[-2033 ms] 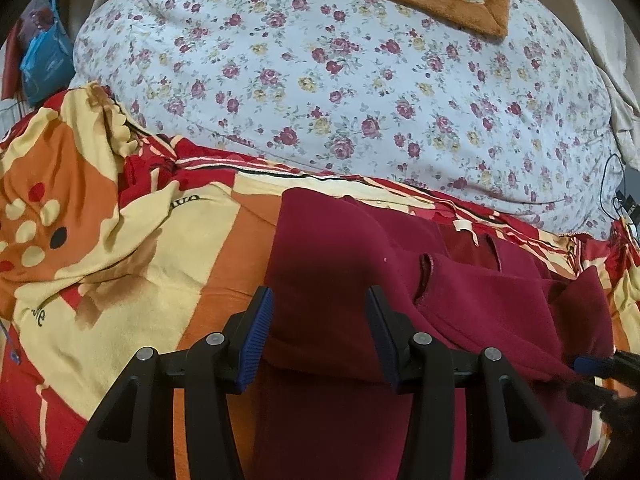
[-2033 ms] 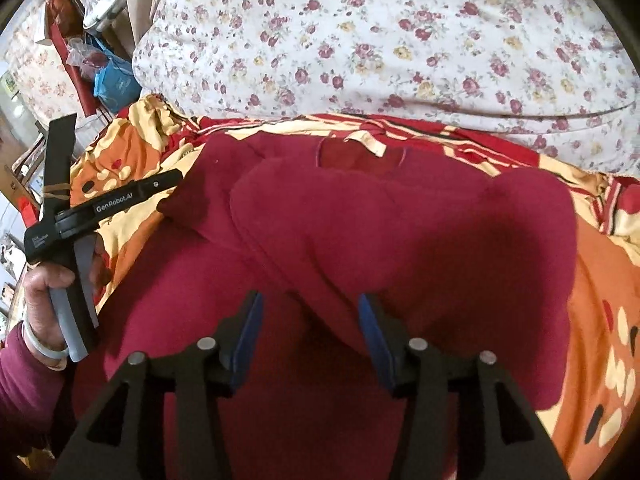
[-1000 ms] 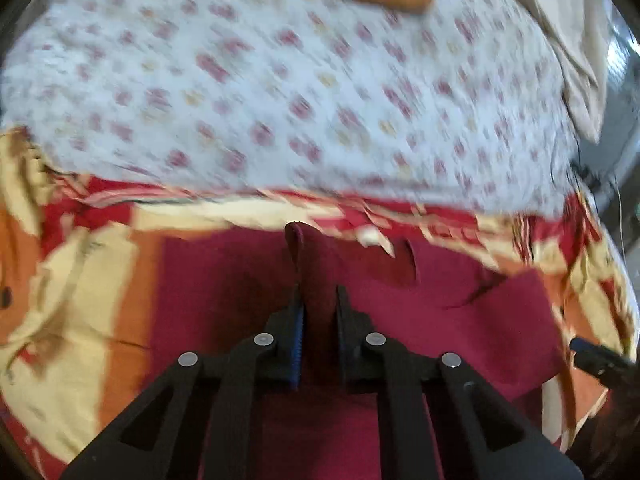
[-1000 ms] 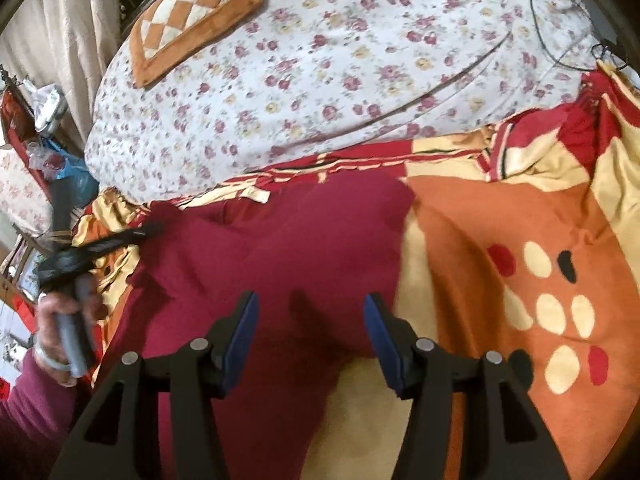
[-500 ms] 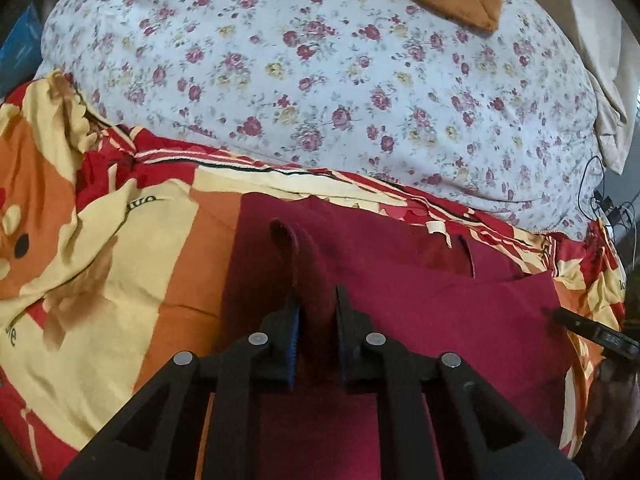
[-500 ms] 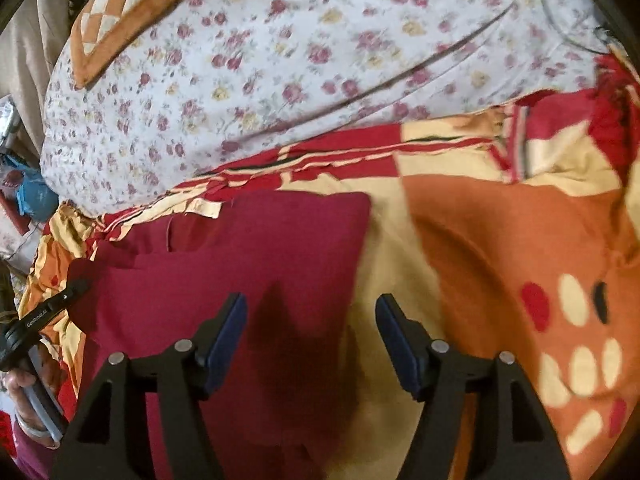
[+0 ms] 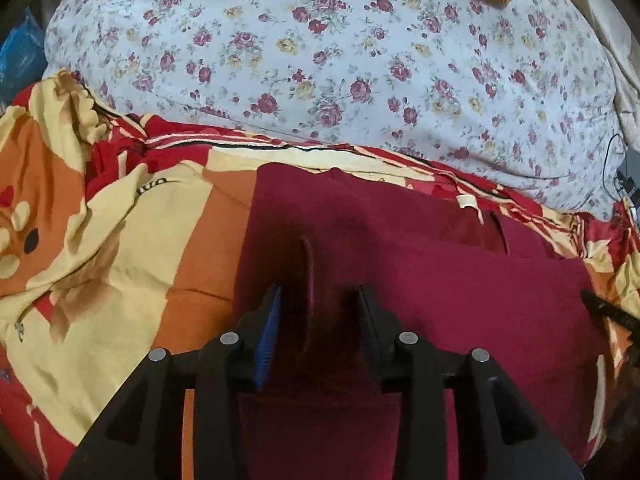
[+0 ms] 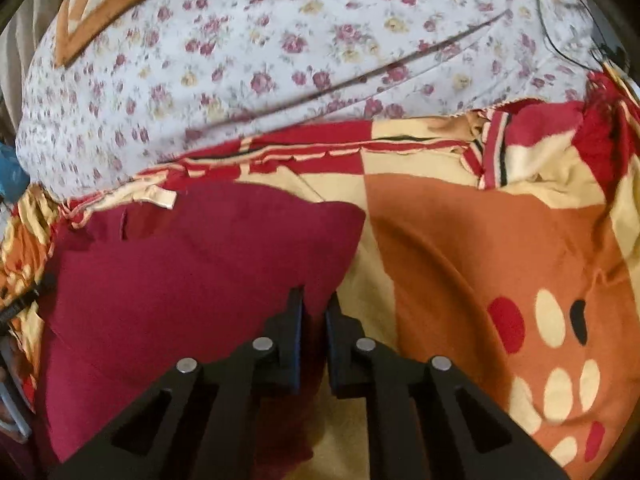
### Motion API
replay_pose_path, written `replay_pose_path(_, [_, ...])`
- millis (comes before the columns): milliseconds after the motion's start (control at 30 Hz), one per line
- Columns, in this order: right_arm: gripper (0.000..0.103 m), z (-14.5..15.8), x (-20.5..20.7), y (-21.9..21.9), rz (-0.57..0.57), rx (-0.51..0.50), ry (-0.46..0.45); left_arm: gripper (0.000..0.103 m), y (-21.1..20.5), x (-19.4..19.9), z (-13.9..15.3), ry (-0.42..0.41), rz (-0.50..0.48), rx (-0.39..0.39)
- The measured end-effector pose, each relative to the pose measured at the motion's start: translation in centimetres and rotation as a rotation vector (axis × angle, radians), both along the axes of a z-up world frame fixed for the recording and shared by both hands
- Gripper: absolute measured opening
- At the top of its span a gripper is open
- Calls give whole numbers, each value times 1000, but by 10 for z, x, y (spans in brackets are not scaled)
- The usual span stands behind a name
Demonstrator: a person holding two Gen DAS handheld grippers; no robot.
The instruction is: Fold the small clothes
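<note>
A dark red garment point(image 7: 460, 292) lies folded flat on the patterned blanket point(image 7: 120, 240). In the left wrist view my left gripper point(image 7: 318, 300) hovers over the garment's left part. Its jaws are opening, and a raised ridge of red cloth point(image 7: 308, 276) stands loose between the blue pads without being pressed. In the right wrist view my right gripper point(image 8: 314, 304) is at the right edge of the garment point(image 8: 180, 272). Its jaws are closing to a narrow gap and pinch red cloth there. The right gripper's dark tip point(image 7: 608, 308) shows at the garment's right side.
A white floral duvet point(image 7: 340, 60) bulges behind the garment, with an orange checked cushion point(image 8: 96, 4) on top. The orange, yellow and red blanket point(image 8: 500, 260) spreads to both sides. A black cable point(image 8: 560, 32) lies far right, and something blue point(image 7: 20, 56) far left.
My left jaws have parted and let go of the cloth ridge they pinched. My right jaws, wide before, have closed on the garment's right edge, and the right gripper has moved along that edge.
</note>
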State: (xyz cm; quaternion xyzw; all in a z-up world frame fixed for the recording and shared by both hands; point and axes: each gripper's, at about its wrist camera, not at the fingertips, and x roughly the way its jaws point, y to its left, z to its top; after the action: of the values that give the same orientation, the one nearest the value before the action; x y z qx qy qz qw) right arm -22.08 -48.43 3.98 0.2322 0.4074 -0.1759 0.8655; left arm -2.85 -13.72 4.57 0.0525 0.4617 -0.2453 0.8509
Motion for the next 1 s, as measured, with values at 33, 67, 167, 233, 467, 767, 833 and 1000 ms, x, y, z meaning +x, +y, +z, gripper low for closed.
replay_pose_path(33, [22, 4, -4, -1, -16, 6, -10, 26, 0, 0, 0, -4, 0, 3])
replay_pose_path(67, [32, 11, -9, 1, -31, 1, -13, 26, 0, 0, 0, -5, 0, 3])
replay_pose_path(167, [35, 30, -20, 19, 24, -38, -38, 26, 0, 0, -1, -3, 7, 4])
replay_pose_path(233, [35, 38, -24, 39, 86, -86, -41, 26, -1, -1, -1, -11, 7, 14])
replay_pose_path(467, [29, 4, -16, 65, 154, -168, 92, 26, -3, -5, -4, -27, 1, 36])
replay_pose_path(767, [33, 25, -33, 63, 103, -148, 52, 26, -4, -3, -5, -27, 0, 42])
replay_pose_path(833, [33, 24, -32, 69, 129, -159, 52, 26, -4, -3, -7, -28, -1, 45])
replay_pose_path(1000, [34, 4, -28, 71, 121, -206, 130, 27, -4, -3, -9, -30, 0, 43])
